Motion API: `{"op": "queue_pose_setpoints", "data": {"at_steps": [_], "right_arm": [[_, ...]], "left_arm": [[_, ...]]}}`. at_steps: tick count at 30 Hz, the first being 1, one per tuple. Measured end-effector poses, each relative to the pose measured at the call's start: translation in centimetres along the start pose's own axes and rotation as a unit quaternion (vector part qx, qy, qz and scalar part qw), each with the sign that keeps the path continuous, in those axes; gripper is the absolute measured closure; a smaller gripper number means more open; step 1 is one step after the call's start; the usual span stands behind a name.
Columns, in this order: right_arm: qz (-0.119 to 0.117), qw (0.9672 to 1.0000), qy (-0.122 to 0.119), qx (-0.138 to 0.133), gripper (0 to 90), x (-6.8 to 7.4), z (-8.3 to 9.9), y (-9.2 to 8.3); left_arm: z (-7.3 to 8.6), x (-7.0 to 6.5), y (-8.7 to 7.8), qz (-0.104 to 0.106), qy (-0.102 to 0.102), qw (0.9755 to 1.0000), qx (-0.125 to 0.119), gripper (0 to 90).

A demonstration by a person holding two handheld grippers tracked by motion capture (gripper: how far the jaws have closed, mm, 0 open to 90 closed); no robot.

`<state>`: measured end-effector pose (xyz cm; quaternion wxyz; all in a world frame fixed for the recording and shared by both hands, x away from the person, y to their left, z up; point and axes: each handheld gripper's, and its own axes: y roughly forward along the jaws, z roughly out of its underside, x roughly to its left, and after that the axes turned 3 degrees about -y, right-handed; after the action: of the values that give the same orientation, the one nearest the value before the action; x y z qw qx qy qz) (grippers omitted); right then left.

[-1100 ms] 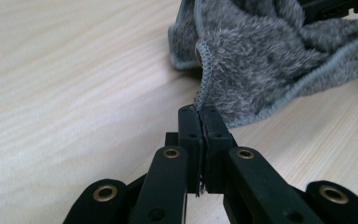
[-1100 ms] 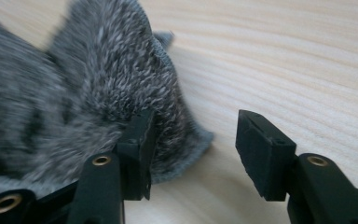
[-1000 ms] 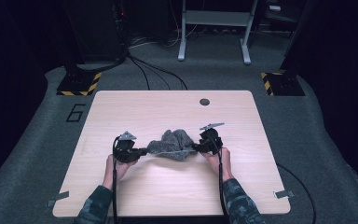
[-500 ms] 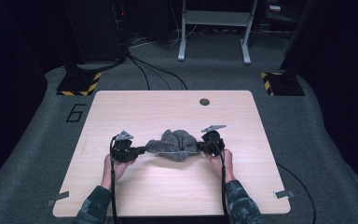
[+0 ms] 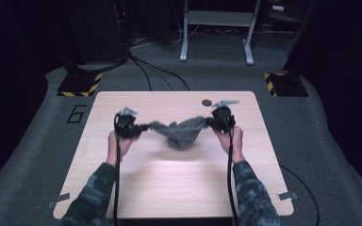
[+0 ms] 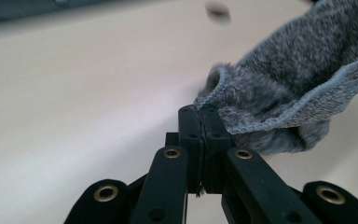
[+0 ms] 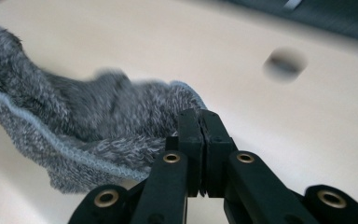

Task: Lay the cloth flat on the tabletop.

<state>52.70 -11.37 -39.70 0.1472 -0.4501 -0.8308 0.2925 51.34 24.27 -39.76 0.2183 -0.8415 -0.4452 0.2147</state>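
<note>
A grey fuzzy cloth [image 5: 181, 132] hangs in a sag above the light wooden table [image 5: 169, 188], stretched between both grippers. My left gripper [image 5: 143, 127] is shut on the cloth's left corner. In the left gripper view the jaws [image 6: 199, 112] pinch the stitched hem of the cloth [image 6: 279, 88]. My right gripper [image 5: 209, 121] is shut on the opposite corner. Its jaws [image 7: 199, 114] clamp the cloth [image 7: 88, 126] at its edge in the right gripper view. A hand holds each gripper from below.
A small dark round hole [image 5: 207, 102] lies in the tabletop near the far edge, behind the right gripper. Black cables [image 5: 229, 183] trail from both grippers toward the near edge. Beyond the table are a grey floor, yellow-black striped bases [image 5: 80, 86] and a metal stand [image 5: 217, 33].
Both grippers rose and moved apart, lifting the cloth off the table so it stretches and sags between them. The right gripper's jaws closed on the cloth's corner.
</note>
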Motion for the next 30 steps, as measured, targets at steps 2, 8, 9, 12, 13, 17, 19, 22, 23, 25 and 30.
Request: {"op": "queue_pose_setpoints", "data": {"at_steps": [2,8,9,12,13,17,19,22,23,25,30], "right_arm": [[0.015,0.9994,0.011,-0.03,88.8,-0.6,-2.9,-1.6],[0.004,0.9991,0.028,-0.031,87.8,0.0,-1.0,-4.5],[-0.002,0.9996,0.024,-0.017,87.3,0.4,0.6,-4.1],[-0.02,0.9989,0.033,0.028,85.1,1.7,5.8,-2.5],[-0.025,0.9983,0.033,0.041,78.5,2.0,7.4,-2.0],[-0.032,0.9954,0.06,0.068,56.0,2.1,11.5,-1.3],[-0.036,0.9961,0.061,0.053,47.0,1.4,11.9,-1.7],[-0.034,0.9968,0.06,0.042,34.8,1.1,11.0,-2.2],[-0.027,0.9977,0.051,0.036,30.2,1.0,10.4,-2.2],[-0.019,0.9983,0.042,0.035,26.1,1.1,9.5,-1.9],[-0.048,0.997,0.042,0.043,18.2,1.4,8.6,0.4]], "left_arm": [[-1.5,0.0,-0.8,-0.011,0.003,0.9998,-0.018,89.3],[0.2,-0.4,-3.1,-0.003,-0.01,0.9999,0.003,88.9],[1.8,-0.4,-2.8,0.005,-0.015,0.9997,0.02,88.7],[7.0,-0.7,-1.4,0.026,-0.029,0.9962,0.077,86.9],[8.6,-0.8,-1.0,0.032,-0.038,0.9944,0.093,79.0],[11.6,-0.6,-1.0,0.04,-0.062,0.9908,0.114,44.8],[11.9,0.0,-1.8,0.025,-0.079,0.9918,0.097,35.7],[10.8,0.7,-2.0,0.006,-0.077,0.9936,0.083,25.4],[10.4,0.6,-1.8,-0.001,-0.074,0.9942,0.078,24.1],[10.1,0.6,-1.5,-0.002,-0.07,0.9947,0.075,19.8],[8.8,-0.5,1.6,-0.013,-0.045,0.9962,0.074,16.6]]}}
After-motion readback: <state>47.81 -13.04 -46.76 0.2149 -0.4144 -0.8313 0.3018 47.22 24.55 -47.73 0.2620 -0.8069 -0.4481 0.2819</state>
